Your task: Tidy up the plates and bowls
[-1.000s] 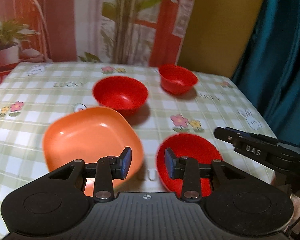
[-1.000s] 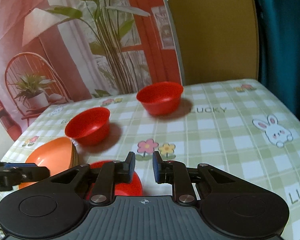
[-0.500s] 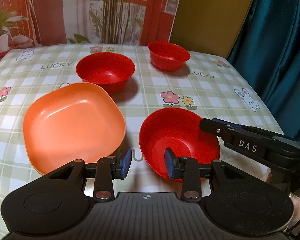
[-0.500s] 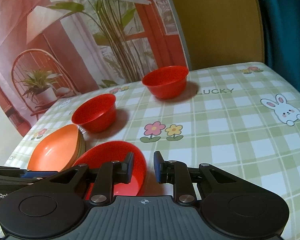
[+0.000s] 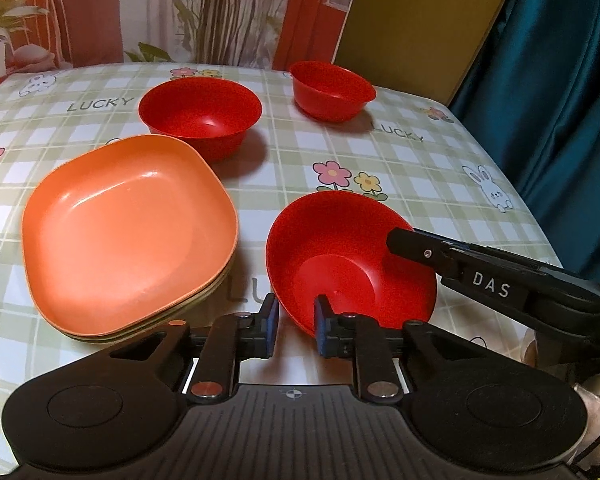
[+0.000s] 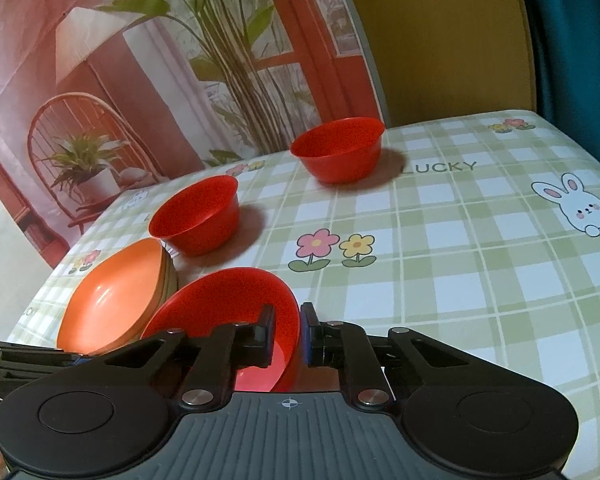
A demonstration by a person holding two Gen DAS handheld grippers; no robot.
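Plates (image 5: 128, 232) stacked mid-left; right gripper (image 6: 287, 334) clamps the near bowl (image 5: 340, 256), left gripper (image 5: 296, 326) fingers apart; far bowls (image 5: 200, 114) unstacked.

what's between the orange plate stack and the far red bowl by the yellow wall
The middle red bowl sits roughly between the orange plate stack and the far red bowl, clearest in the left wrist view; otherwise only checked tablecloth.
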